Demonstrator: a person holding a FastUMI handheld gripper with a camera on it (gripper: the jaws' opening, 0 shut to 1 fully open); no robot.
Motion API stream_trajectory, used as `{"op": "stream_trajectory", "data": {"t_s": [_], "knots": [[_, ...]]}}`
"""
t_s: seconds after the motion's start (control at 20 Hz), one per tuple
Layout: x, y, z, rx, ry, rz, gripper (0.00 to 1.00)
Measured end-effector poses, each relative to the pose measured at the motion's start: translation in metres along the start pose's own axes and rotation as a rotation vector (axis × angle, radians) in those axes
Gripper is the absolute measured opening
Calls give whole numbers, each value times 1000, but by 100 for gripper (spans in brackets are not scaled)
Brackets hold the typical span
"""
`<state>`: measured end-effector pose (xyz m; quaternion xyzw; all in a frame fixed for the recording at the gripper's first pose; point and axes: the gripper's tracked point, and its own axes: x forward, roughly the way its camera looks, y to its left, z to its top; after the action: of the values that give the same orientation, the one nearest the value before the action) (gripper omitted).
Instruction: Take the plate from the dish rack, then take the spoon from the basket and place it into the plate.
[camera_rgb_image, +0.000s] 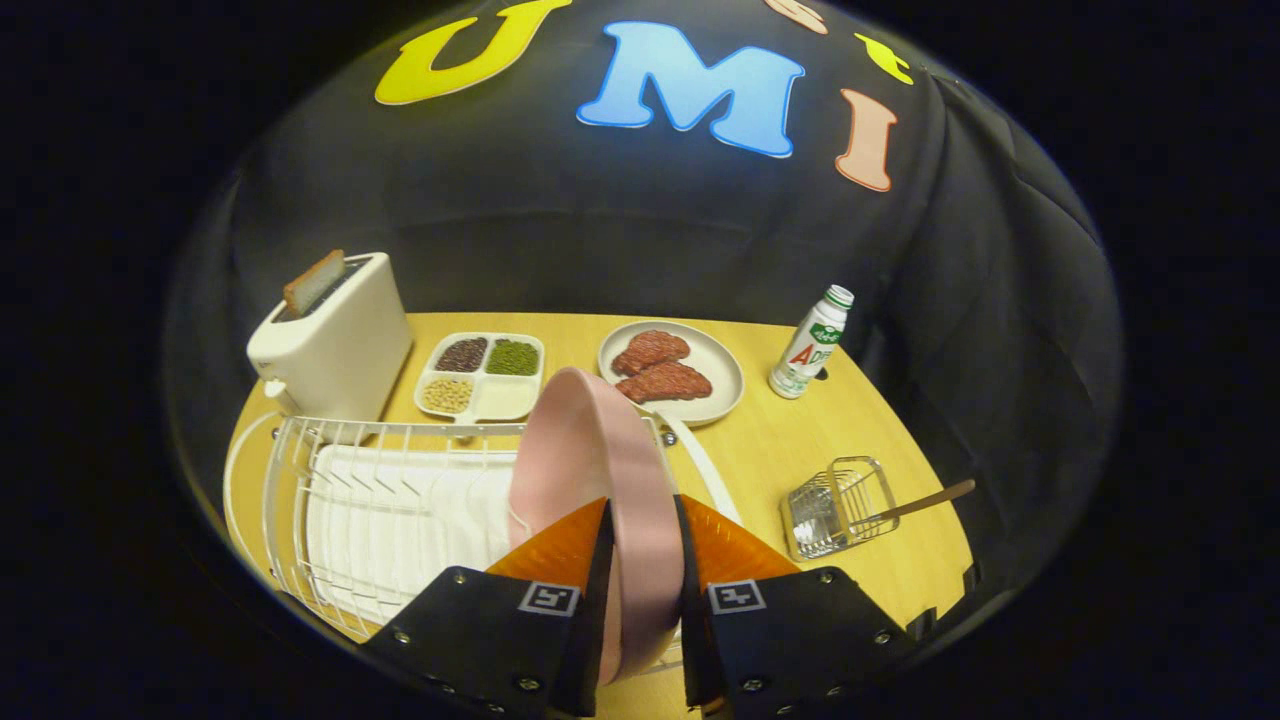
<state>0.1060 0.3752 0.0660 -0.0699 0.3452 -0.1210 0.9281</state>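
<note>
Pink plate (600, 450) (white rack (380, 500))

The camera rides the gripper (645, 520), looking forward and down over the table (800, 440) (from close above).

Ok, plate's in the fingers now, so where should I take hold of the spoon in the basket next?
The gripper is shut on the pink plate. The spoon lies tilted in the wire basket, with its handle poking out past the rim, away from the dish rack. Probably best to grip that free handle, coming from above on the far side of the basket, fingers across the shaft.
</note>
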Motion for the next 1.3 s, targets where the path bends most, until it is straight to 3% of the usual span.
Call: {"op": "stream_trajectory", "data": {"t_s": [0.05,0.1,0.65,0.95,1.3], "knots": [[-4,1,1,-43,-16,-18,25],[-6,6,3,-74,-23,-35,24],[-28,-4,34,-132,-92,-207,24],[-55,-28,68,-36,-165,-109,24],[-105,-96,82,76,-245,18,24]]}}
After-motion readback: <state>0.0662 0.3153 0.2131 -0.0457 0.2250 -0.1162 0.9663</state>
